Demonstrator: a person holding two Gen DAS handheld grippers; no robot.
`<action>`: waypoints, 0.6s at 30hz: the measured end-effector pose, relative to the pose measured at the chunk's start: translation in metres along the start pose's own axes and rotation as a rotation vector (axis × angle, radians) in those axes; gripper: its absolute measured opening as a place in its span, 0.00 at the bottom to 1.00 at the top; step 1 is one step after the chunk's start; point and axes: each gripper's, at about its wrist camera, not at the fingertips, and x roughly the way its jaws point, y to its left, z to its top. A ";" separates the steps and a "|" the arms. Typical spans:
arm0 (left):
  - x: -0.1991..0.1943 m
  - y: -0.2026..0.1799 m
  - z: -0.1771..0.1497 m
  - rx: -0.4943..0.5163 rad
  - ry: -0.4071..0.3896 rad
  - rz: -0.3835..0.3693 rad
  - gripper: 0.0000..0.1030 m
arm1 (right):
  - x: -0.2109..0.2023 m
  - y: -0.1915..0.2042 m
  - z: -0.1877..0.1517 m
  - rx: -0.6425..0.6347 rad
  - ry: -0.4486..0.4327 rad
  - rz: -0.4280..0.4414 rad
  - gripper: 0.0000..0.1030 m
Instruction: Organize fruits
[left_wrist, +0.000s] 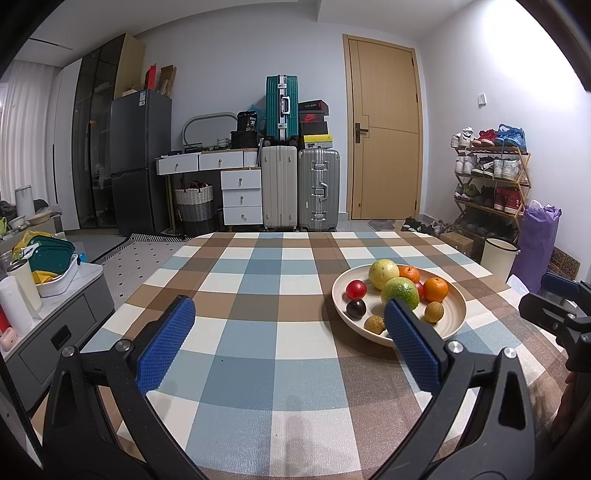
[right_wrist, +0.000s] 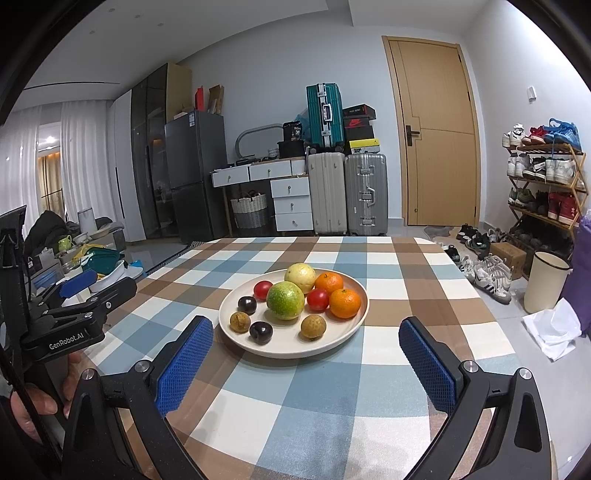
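A cream plate (right_wrist: 343, 334) stands on the checked table and holds a green citrus (right_wrist: 285, 300), a yellow fruit (right_wrist: 300, 277), two oranges (right_wrist: 345, 302), two red tomatoes (right_wrist: 317, 299), two dark plums (right_wrist: 260, 331) and two brown longans (right_wrist: 313, 326). My right gripper (right_wrist: 306, 362) is open and empty, just in front of the plate. My left gripper (left_wrist: 290, 339) is open and empty, to the left of the plate (left_wrist: 456, 314); its right finger (left_wrist: 410, 339) covers the plate's near rim. The left gripper also shows at the left of the right wrist view (right_wrist: 85, 291).
The checked tablecloth (right_wrist: 325, 402) covers the table. Left of the table stands a low grey cabinet (left_wrist: 55, 317) with containers. Beyond are suitcases (right_wrist: 347, 192), a door, a shoe rack (right_wrist: 543, 184) and a cream bin (right_wrist: 545, 282) on the floor.
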 end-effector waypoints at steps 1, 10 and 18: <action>0.000 0.000 0.000 0.001 0.000 0.000 0.99 | 0.000 0.000 0.000 0.000 0.001 0.000 1.00; 0.000 0.001 -0.001 0.001 0.001 0.004 0.99 | 0.000 0.000 0.000 -0.001 0.002 -0.001 1.00; 0.000 0.000 0.000 0.002 0.001 0.004 0.99 | -0.001 0.000 -0.001 0.001 -0.001 0.001 1.00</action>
